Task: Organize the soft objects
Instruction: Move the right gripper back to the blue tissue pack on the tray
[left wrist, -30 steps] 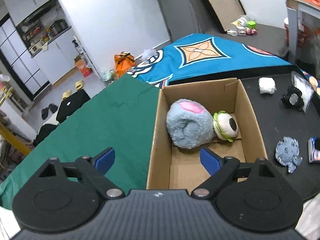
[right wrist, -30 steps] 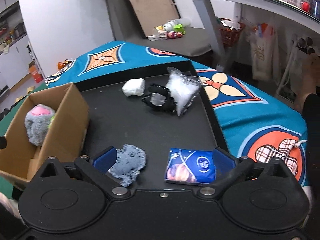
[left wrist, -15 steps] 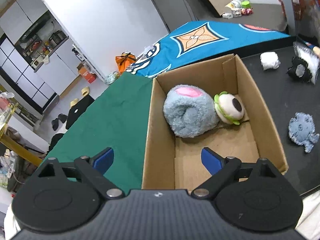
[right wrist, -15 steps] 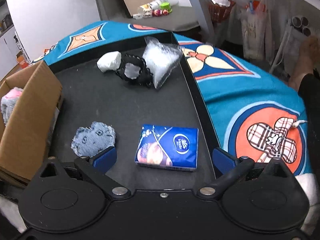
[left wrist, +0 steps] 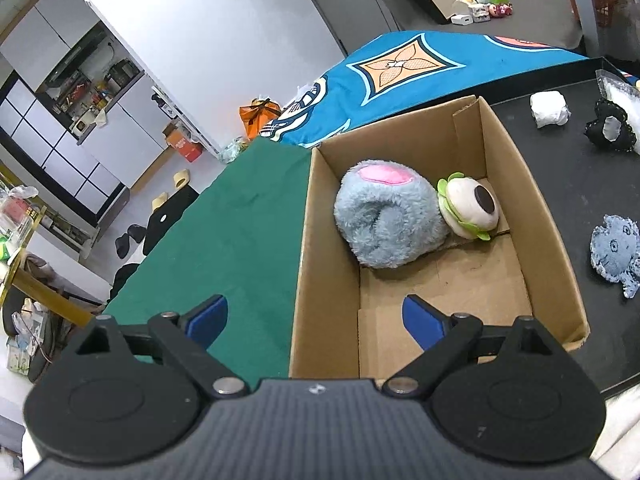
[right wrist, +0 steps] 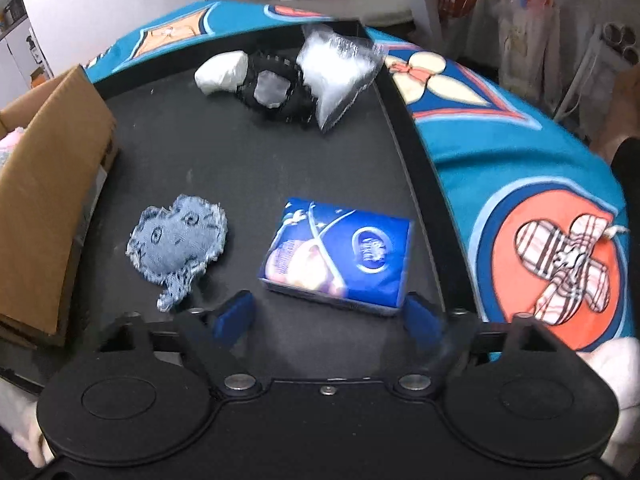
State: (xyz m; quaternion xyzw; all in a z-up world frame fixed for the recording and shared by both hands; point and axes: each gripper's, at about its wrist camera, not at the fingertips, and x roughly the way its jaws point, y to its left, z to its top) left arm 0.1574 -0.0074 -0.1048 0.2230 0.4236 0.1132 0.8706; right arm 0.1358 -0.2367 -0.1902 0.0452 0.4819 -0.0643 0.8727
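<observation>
A cardboard box (left wrist: pixel 548 216) holds a grey-blue plush with a pink patch (left wrist: pixel 388 220) and a cream eyeball plush with green trim (left wrist: pixel 470 210). My left gripper (left wrist: pixel 316 318) is open and empty, above the box's near left wall. On the black tray (right wrist: pixel 208 152) lie a denim octopus toy (right wrist: pixel 178 242), a blue tissue pack (right wrist: pixel 340 254), a white wad (right wrist: pixel 222 72), a black lace piece (right wrist: pixel 276 92) and a clear bag of white stuffing (right wrist: pixel 340 68). My right gripper (right wrist: pixel 330 318) is open and empty, just in front of the tissue pack.
The box (right wrist: pixel 44 184) stands at the tray's left edge. A green cloth (left wrist: pixel 224 232) covers the table left of the box. A blue patterned cloth (right wrist: pixel 520 168) lies right of the tray. The tray has a raised rim (right wrist: pixel 408 148).
My right gripper has moved forward and down toward the tissue pack, which now sits between its fingertips' line. My left gripper has shifted slightly closer over the box.
</observation>
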